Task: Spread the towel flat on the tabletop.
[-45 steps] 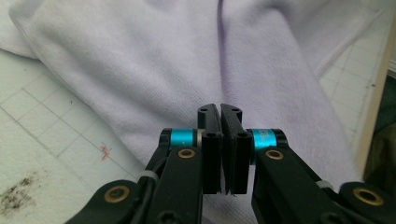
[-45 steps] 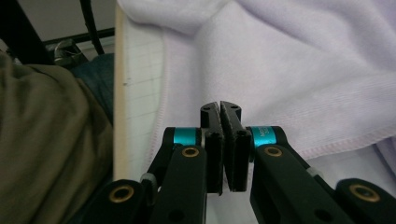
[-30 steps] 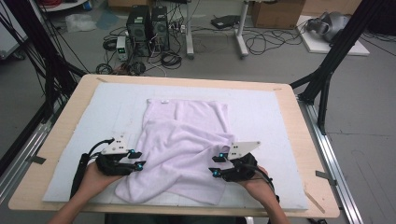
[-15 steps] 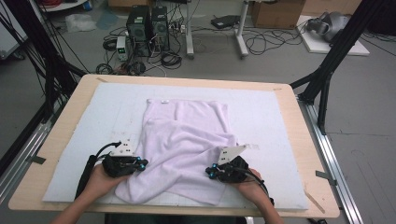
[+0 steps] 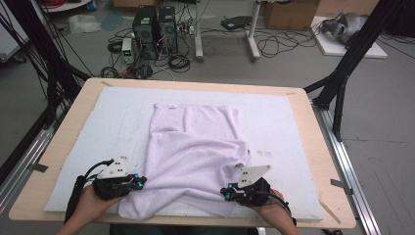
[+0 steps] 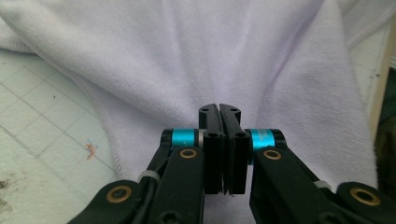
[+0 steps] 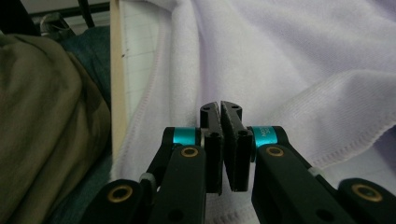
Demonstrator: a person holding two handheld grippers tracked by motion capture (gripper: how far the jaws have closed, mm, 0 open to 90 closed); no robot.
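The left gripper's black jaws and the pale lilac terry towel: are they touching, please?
Cannot tell: in the left gripper view, the left gripper is shut over the pale lilac terry towel, but no pinched fabric shows.

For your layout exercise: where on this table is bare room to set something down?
Free: white mat right of the pale lilac towel, left of it, and the strip behind. Crowded: near edge, where left tongs and right tongs work.
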